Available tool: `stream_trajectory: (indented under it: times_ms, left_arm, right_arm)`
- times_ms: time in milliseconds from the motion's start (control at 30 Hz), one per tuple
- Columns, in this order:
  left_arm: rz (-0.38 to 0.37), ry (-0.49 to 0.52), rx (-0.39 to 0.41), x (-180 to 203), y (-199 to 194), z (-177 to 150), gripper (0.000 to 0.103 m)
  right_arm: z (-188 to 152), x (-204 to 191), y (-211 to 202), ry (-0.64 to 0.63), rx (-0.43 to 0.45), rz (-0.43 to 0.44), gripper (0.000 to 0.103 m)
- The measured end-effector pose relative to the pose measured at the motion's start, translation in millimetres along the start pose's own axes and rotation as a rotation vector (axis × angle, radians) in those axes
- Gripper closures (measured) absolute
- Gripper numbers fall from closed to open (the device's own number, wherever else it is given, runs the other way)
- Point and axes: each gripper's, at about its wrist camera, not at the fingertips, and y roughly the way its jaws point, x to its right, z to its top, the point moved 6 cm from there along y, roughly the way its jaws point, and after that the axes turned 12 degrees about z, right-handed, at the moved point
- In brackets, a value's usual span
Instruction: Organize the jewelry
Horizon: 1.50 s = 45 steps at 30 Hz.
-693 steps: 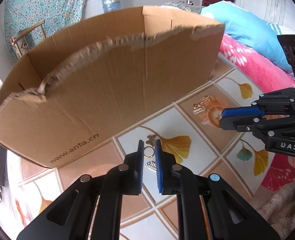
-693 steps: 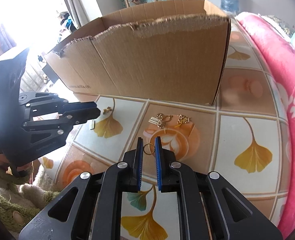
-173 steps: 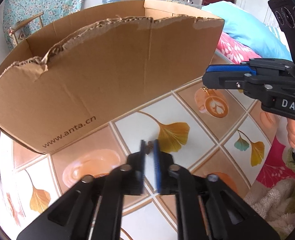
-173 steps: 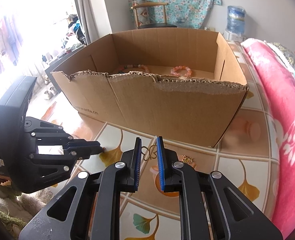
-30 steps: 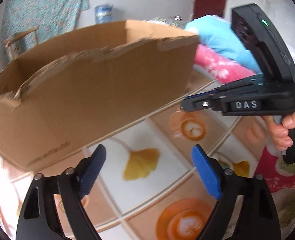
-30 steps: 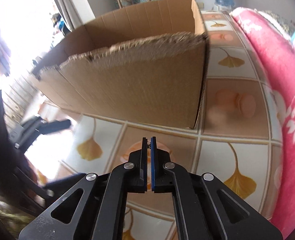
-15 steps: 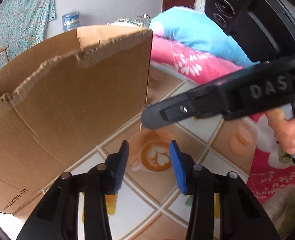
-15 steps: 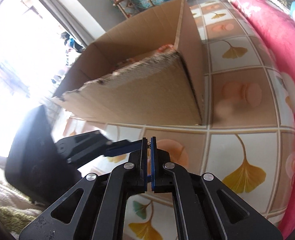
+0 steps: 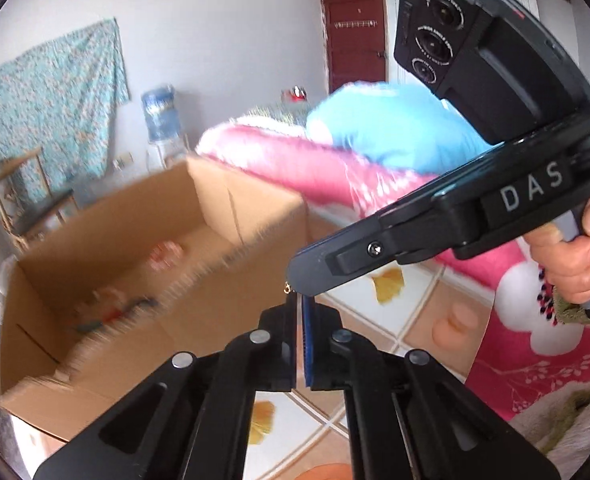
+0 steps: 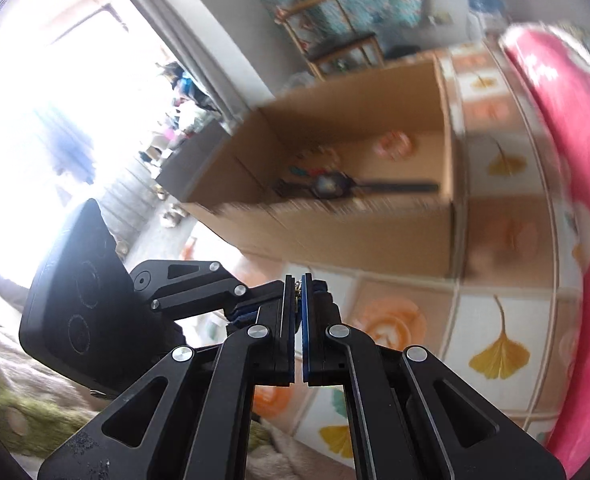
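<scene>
My right gripper (image 10: 298,285) is shut on a small gold jewelry piece (image 10: 298,292) that glints between its blue pads. In the left wrist view the right gripper (image 9: 297,280) reaches in from the right, held by a hand (image 9: 575,256), and the gold piece (image 9: 288,289) shows at its tip. Just below and behind that tip, my left gripper (image 9: 299,308) has its pads together with nothing visible between them. It also appears at the left of the right wrist view as the left gripper (image 10: 237,314). Both hang above the tiled floor in front of the open cardboard box (image 10: 335,236).
Inside the box lie a dark wristwatch (image 10: 331,186) and a pink bead bracelet (image 10: 395,144), both blurred. A pink blanket (image 10: 575,168) runs along the right. A wooden chair (image 10: 331,40) and water bottle (image 9: 159,114) stand behind the box.
The left jaws went from wide open to closed. Both grippers rose, so the box's inside now shows. The right gripper stayed closed on the gold piece.
</scene>
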Motion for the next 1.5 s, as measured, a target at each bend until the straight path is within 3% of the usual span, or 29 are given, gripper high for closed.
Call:
stream_trajectory:
  times_ms: [233,367,467,600,667,767,900,1100,1367,1500]
  left_arm:
    - [0.096,0.019,0.069,-41.9,-17.4,42.7,0.101]
    - [0.117,0.018,0.054,-62.8,-4.2,54.2,0.101]
    - [0.096,-0.010,-0.013,-72.3,16.9,51.0,0.101]
    - [0.078,-0.044,-0.169,-79.9,53.2,29.9,0.100]
    - [0.058,-0.074,-0.231,-83.9,63.9,19.7,0.093]
    - [0.036,-0.126,-0.242,-90.5,61.8,13.7,0.082]
    - [0.037,-0.193,-0.225,-104.9,51.1,12.2,0.070]
    - [0.089,-0.282,-0.141,-129.7,12.1,22.0,0.056]
    - [0.086,-0.385,-0.034,-141.4,-61.3,12.5,0.017]
    - [0.162,-0.427,-0.024,-144.8,-86.4,0.5,0.005]
  right_arm:
    - [58.9,-27.9,-2.2,-0.153,0.034,0.045,0.102]
    - [86.1,-18.3,10.7,-0.184,0.016,0.024,0.102]
    - [96.4,1.0,28.4,-0.165,-0.021,0.001,0.102]
    - [95.0,33.5,45.1,-0.107,-0.088,-0.053,0.098]
    - [92.0,45.1,50.5,-0.088,-0.117,-0.089,0.091]
    - [88.8,54.4,47.7,-0.085,-0.113,-0.134,0.076]
    - [91.3,54.6,35.4,-0.093,-0.070,-0.151,0.075]
    - [96.7,41.0,2.4,-0.097,0.049,-0.161,0.070]
    - [73.4,0.8,-31.8,-0.105,0.211,-0.139,0.038]
    - [57.4,-14.6,-28.7,-0.128,0.211,-0.220,0.026]
